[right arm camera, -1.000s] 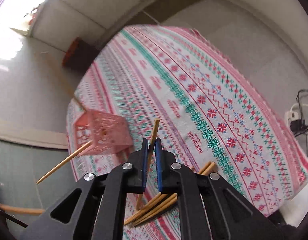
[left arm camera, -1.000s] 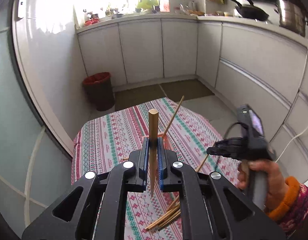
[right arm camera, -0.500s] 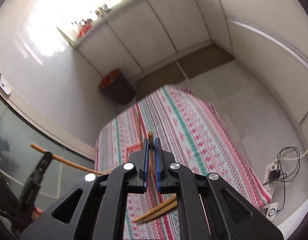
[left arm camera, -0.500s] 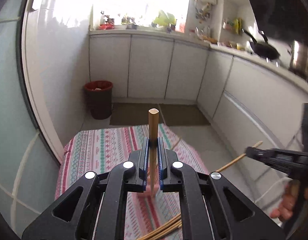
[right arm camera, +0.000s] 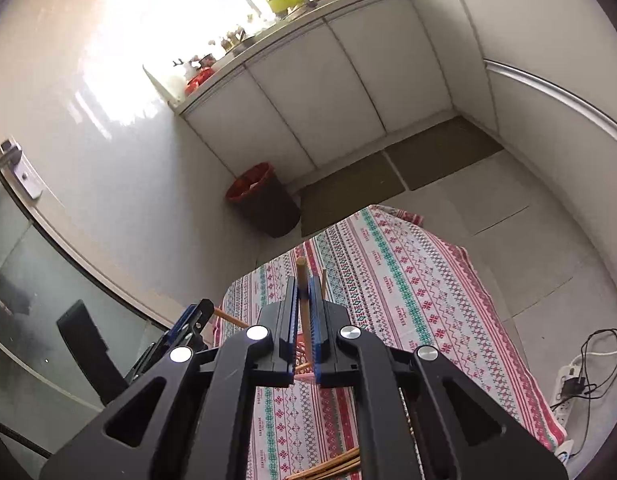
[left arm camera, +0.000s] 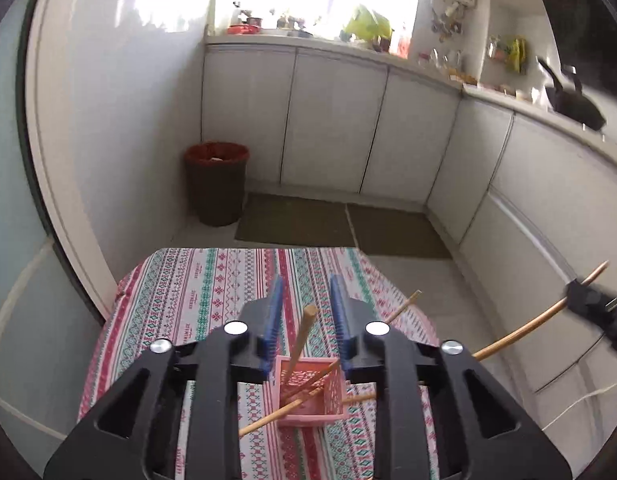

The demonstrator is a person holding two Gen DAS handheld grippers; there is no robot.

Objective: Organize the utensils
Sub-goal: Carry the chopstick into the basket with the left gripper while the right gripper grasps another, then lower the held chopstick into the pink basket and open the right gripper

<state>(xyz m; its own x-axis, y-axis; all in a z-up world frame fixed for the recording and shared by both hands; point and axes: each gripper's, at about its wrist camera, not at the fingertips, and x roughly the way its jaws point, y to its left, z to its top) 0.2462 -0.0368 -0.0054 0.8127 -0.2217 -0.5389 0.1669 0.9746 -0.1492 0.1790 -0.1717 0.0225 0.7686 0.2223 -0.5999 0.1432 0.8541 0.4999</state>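
Pink basket holds several chopsticks; left tool released, right tool grasping one chopstick.

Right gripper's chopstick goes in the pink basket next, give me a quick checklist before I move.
1. Right gripper shut on its chopstick: ok.
2. Left gripper open, fingers apart from the leaning chopstick in the basket: ok.
3. Pink basket upright on the tablecloth: ok.
4. Room in the basket: ok, only a few sticks inside.
5. Right gripper over the basket: not ok, it is off to the side.
6. Loose chopsticks all collected: not ok.
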